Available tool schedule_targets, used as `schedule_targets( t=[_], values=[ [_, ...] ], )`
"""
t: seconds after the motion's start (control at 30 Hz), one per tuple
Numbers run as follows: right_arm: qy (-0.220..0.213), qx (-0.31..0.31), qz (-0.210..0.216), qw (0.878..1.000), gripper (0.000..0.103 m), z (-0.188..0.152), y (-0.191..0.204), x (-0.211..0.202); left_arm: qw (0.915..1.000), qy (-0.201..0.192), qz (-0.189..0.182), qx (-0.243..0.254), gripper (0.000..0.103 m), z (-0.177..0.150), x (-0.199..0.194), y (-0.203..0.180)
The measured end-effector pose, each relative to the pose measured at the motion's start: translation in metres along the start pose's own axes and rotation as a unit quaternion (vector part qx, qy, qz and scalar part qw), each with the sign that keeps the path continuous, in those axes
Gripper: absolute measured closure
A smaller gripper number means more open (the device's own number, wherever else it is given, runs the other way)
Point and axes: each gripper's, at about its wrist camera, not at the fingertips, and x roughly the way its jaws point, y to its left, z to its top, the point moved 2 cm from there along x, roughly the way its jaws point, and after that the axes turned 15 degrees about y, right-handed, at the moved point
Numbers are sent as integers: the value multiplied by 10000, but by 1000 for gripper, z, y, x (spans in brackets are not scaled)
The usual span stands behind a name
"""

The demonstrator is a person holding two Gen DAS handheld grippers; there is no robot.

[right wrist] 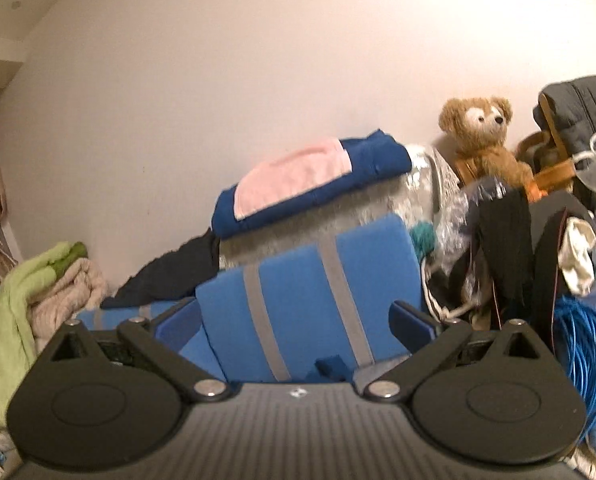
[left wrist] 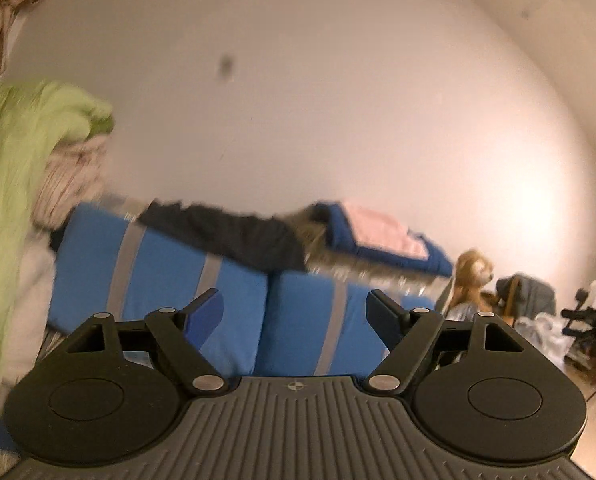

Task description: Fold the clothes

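Note:
A folded pink cloth (right wrist: 294,178) lies on a folded dark blue garment (right wrist: 362,168) on top of a clear bag; both also show in the left wrist view (left wrist: 382,232). A black garment (left wrist: 234,236) lies spread over blue cushions (left wrist: 170,276), and shows in the right wrist view (right wrist: 170,276). My left gripper (left wrist: 294,300) is open and empty, held in the air in front of the cushions. My right gripper (right wrist: 294,312) is open and empty, in front of a blue cushion (right wrist: 310,300).
A green blanket (left wrist: 14,184) over beige bedding (right wrist: 66,296) is piled at the left. A teddy bear (right wrist: 486,140) sits against the wall at the right, beside a dark jacket (right wrist: 578,112), hanging dark clothes (right wrist: 502,248) and a coil of blue cable (right wrist: 586,352).

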Motion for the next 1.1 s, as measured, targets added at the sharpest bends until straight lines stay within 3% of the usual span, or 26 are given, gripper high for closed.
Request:
schedule_targets(
  t=[0.13, 0.37, 0.43, 0.5, 0.6, 0.73, 0.87, 1.1],
  values=[
    [-125, 174, -113, 9997, 0, 38, 1, 2, 9998, -28, -167, -134, 21, 34, 11, 3],
    [-456, 263, -387, 9979, 0, 85, -7, 12, 9988, 26, 54, -495, 21, 73, 37, 21],
    [-617, 290, -397, 9969, 0, 95, -9, 11, 9984, -121, 114, -548, 21, 81, 38, 22],
    [-826, 245, -394, 9955, 0, 104, -10, 9, 9983, -269, 286, -431, 19, 88, 40, 20],
    [-1047, 125, -627, 9924, 0, 115, -12, 12, 9978, -76, 609, -265, 18, 98, 59, 12],
    [-1230, -49, -1024, 9871, 0, 123, -16, 30, 9937, 27, 1117, -16, 18, 105, 92, 3],
    [-1293, -98, -1260, 9835, 0, 121, -22, 54, 9876, -145, 1546, 218, 18, 101, 127, -8],
    [-1040, -564, -1547, 9809, 0, 99, -15, 115, 9848, -77, 1668, 480, 18, 76, 192, -38]
  ],
)
